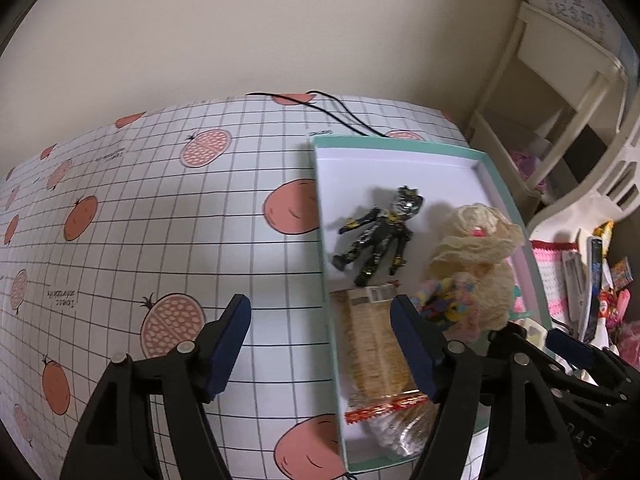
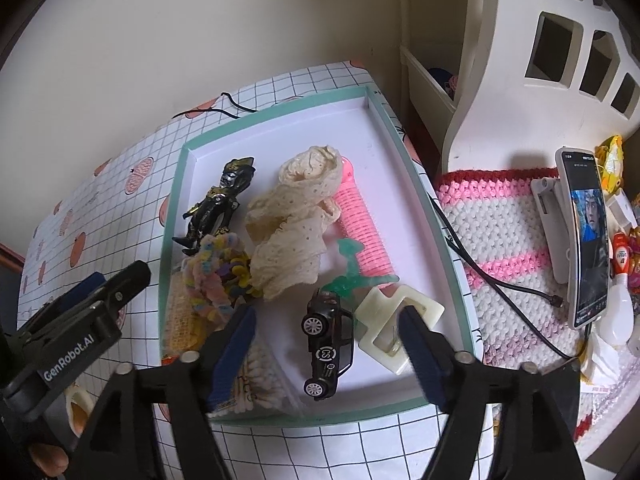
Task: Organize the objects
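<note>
Two pairs of tongs hang spread and empty over a tray (image 2: 426, 208) with a mint-green rim, which sits at the right end of a tabletop (image 1: 160, 208) covered in a fruit-printed grid cloth. Nearest the onlooker, the right tongs (image 2: 328, 334) straddle a small black toy car (image 2: 326, 346), which lies on the tray floor beside a cream square buckle (image 2: 400, 320); the car looks hard, light and glossy, so a grip across its flanks, clear of the wheels, seems the safest hold. The left tongs (image 1: 320, 344) are likewise released above the tray's left wall, over a clear-wrapped pack of biscuits (image 1: 376, 364) that would likely crackle and crush under a firm squeeze. Just beyond lie a fuzzy pastel chenille bundle (image 2: 212, 276) and a heap of cream lace trim (image 2: 296, 216), both soft and apt to snag or trail if pinched at one edge. A green translucent plastic piece (image 2: 348, 272) and a pink ribbed roller (image 2: 362, 220) rest partly under the lace. Farther back, a black-and-gold action figure (image 1: 380, 236) lies flat, stiff and easiest taken at the torso. Off to the right, a phone (image 2: 588, 236) stands propped on a pink-and-white crocheted mat (image 2: 504, 232).
</note>
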`<state>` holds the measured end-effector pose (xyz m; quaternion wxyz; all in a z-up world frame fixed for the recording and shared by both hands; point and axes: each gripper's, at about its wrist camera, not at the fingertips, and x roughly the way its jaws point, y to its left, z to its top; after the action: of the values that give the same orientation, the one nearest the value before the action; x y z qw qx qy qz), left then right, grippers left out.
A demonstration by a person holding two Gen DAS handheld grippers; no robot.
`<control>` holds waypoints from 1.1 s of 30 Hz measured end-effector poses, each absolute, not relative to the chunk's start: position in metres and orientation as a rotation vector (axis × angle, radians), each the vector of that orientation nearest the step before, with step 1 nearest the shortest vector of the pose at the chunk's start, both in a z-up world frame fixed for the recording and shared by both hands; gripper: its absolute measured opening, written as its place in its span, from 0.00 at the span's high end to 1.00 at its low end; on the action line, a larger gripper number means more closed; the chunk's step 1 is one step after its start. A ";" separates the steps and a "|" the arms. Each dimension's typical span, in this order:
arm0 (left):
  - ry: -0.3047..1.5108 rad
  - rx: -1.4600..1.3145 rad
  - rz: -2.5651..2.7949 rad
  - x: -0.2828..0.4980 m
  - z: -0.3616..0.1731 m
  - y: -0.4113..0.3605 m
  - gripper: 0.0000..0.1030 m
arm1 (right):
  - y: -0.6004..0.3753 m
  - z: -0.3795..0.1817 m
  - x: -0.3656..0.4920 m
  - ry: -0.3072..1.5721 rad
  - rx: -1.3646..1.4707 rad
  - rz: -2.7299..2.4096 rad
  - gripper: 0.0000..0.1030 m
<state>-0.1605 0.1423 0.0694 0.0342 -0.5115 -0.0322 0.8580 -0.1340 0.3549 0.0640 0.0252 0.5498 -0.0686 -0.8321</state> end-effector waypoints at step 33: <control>-0.163 -1.537 2.759 -0.149 0.092 0.110 0.02 | 0.345 0.101 -0.124 -0.201 1.594 -2.661 0.00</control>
<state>-0.1491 0.1097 0.0916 -0.0107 -0.4860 -0.0516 0.8724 -0.1242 0.3445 0.1012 0.0168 0.5127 -0.0648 -0.8559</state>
